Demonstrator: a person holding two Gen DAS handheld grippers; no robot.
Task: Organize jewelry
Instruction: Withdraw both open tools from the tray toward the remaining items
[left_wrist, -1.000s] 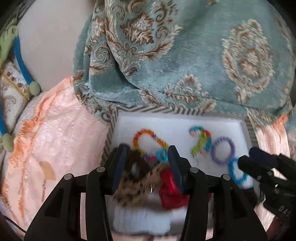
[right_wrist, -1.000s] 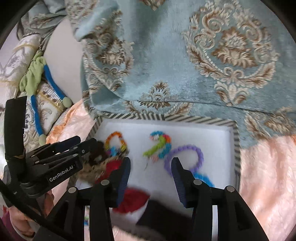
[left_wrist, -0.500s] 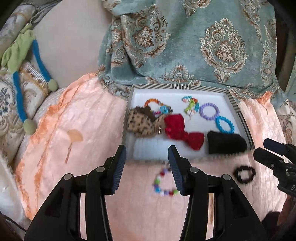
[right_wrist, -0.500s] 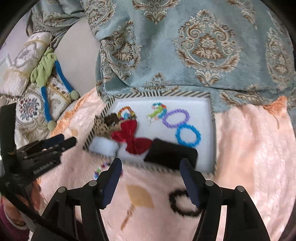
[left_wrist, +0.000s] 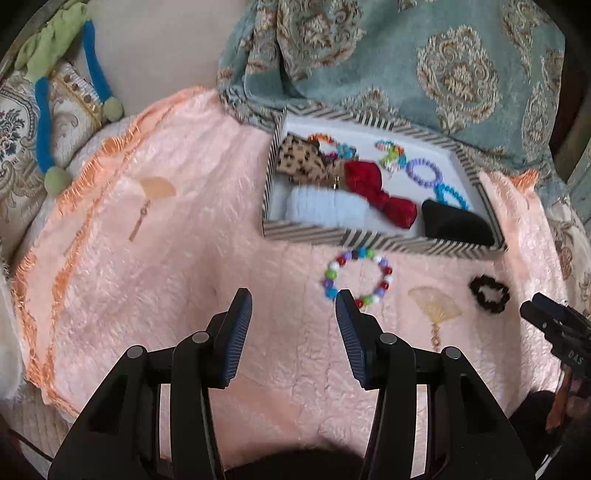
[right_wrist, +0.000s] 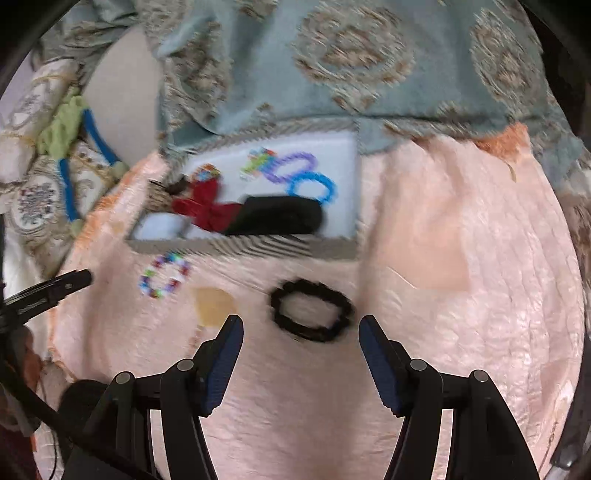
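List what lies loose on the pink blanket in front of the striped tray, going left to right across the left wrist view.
Multicolored bead bracelet → fan motif printed on the blanket → black scrunchie → tip of the right gripper at the picture's edge.

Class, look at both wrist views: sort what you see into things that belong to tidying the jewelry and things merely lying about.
Belongs to the job:
striped tray
multicoloured bead bracelet
black scrunchie
purple bracelet
blue bracelet
red bow

Just lying about:
pink bedspread
teal patterned blanket
embroidered cushion
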